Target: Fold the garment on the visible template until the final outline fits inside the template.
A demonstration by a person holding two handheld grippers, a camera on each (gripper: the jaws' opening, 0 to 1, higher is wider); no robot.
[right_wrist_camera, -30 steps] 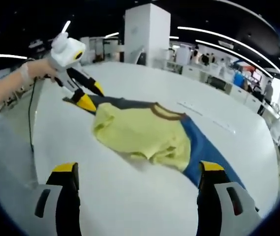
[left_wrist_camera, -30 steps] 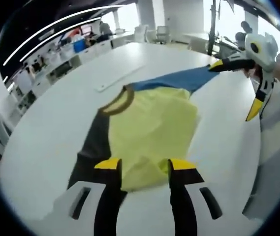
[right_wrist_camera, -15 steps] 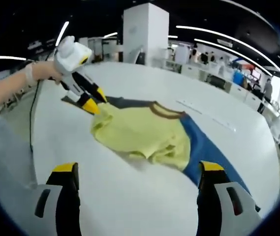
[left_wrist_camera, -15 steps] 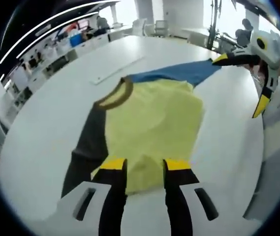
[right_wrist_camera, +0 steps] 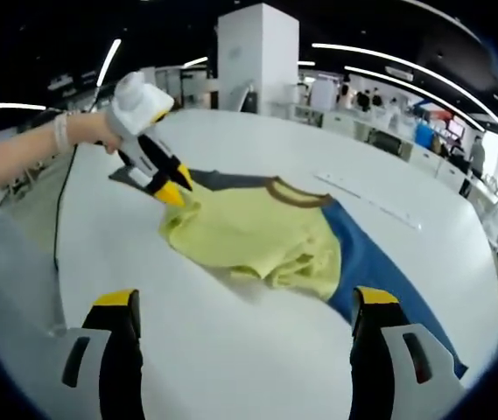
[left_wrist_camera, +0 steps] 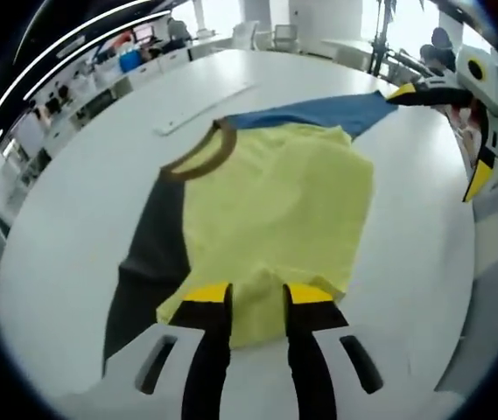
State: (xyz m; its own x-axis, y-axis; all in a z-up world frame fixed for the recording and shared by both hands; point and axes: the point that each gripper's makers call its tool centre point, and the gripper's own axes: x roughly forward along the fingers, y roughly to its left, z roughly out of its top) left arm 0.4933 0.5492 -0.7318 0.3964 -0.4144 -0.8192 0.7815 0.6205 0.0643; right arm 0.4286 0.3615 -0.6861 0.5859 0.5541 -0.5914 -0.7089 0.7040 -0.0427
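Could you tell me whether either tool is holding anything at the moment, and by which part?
The left tool grips the yellow garment at its near edge; the right tool is open and holds nothing.

Two cameras, one shirt [left_wrist_camera: 270, 219]
The left gripper view looks down close over it; the right gripper view sits farther back, with the shirt toward 12 o'clock.

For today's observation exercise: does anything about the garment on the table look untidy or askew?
Yes. The yellow garment lies rumpled, its near edge bunched into folds over the blue sleeve rather than flat. The left gripper has its jaws at the garment's far edge.
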